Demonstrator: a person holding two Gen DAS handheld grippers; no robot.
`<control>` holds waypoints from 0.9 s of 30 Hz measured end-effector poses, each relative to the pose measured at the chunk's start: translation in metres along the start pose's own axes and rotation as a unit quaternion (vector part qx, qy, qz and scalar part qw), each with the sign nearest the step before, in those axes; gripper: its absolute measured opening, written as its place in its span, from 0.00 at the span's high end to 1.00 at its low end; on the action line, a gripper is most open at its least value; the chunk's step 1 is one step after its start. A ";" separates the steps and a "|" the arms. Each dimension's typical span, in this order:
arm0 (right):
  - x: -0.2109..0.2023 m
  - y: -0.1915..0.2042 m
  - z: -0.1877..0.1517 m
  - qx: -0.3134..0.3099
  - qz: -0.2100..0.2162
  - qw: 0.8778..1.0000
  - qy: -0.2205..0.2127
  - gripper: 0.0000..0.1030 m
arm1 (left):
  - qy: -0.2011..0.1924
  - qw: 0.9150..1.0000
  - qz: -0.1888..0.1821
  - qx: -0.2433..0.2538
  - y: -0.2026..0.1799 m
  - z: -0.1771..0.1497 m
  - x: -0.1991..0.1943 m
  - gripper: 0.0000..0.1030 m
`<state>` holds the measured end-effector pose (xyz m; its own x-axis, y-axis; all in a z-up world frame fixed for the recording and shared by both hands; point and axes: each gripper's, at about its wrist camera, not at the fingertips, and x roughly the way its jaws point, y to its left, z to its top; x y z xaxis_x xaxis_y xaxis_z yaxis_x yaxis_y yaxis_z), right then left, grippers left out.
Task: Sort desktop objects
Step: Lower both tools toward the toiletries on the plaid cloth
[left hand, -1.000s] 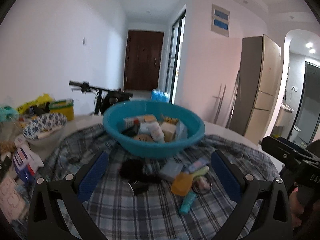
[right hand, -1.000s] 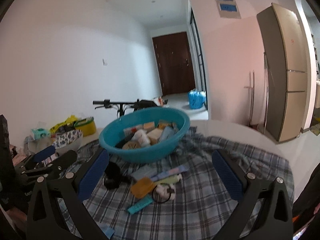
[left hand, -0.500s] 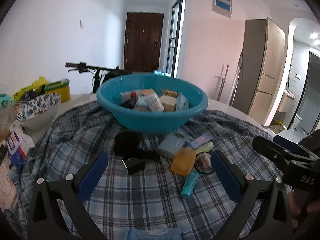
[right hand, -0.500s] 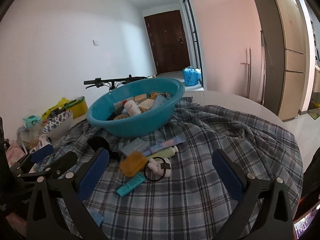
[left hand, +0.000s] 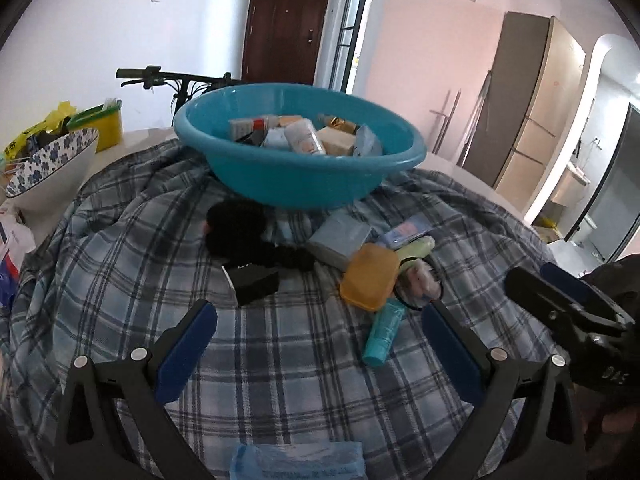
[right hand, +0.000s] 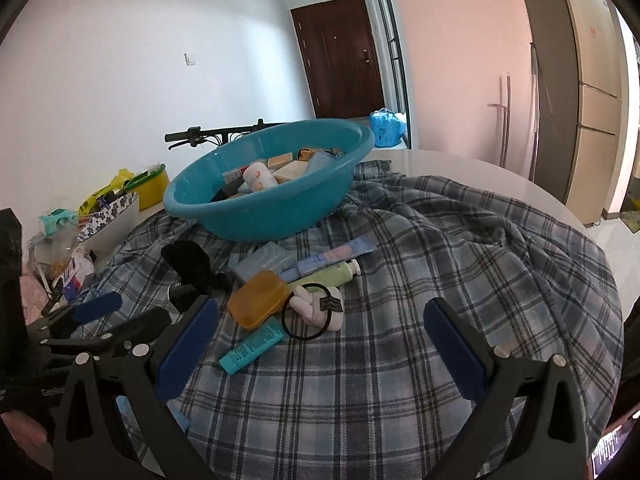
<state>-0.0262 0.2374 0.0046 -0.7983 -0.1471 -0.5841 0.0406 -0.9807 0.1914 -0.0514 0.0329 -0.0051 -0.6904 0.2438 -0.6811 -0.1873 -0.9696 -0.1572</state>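
Currently both tools hang above the plaid cloth point(left hand: 132, 248) with nothing between their fingers. Left hand-held gripper point(left hand: 316, 344): jaws spread wide, blue pads at lower left and lower right of the left wrist view. Right hand-held gripper point(right hand: 320, 344): jaws likewise wide apart; it also shows at the right edge of the left wrist view.

Teal basin point(left hand: 280, 182) sits on the cloth at upper centre of the left wrist view, already holding several small boxes and a white bottle. Loose items lie on the cloth just below the basin, at frame centre:
- black fuzzy item point(left hand: 236, 226), left of the group, touching the basin's base in the picture;
- small black box point(left hand: 252, 278), just below it;
- grey-blue box point(left hand: 340, 238), right of the fuzzy item;
- orange soap case point(left hand: 370, 278), overlapping the lower right corner of the grey-blue box;
- teal tube point(left hand: 384, 332), lowest of the group, tilted, its upper end under the case edge;
- pale green tube point(right hand: 326, 274) and a flat blue-pink packet point(right hand: 340, 254), lying side by side above the case in the right wrist view;
- black hair tie point(right hand: 310, 314) looped around a white plush piece point(right hand: 320, 306), right of the case.

Blue-flowered bowl point(left hand: 52, 168) stands on the counter point(right hand: 460, 164) at far left, off the cloth. Blue plastic packet point(left hand: 296, 460) at bottom centre, partly cut off.
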 end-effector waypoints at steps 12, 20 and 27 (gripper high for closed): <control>0.008 0.017 -0.006 -0.041 0.005 0.999 0.016 0.02 | 0.059 0.998 -0.002 -0.030 0.021 -0.005 0.033 0.00; 0.013 0.012 -0.005 -0.028 0.002 0.999 0.026 0.02 | 0.082 0.996 0.005 -0.035 0.023 -0.011 0.048 0.07; 0.016 0.015 -0.008 -0.028 0.011 0.999 0.033 0.02 | 0.101 0.994 -0.010 -0.030 0.018 -0.015 0.057 0.30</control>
<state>-0.0339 0.2190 -0.0082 -0.7559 -0.1746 -0.6309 0.0929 -0.9826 0.1607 -0.0836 0.0287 -0.0572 -0.5312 0.2605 -0.8062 -0.1537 -0.9654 -0.2107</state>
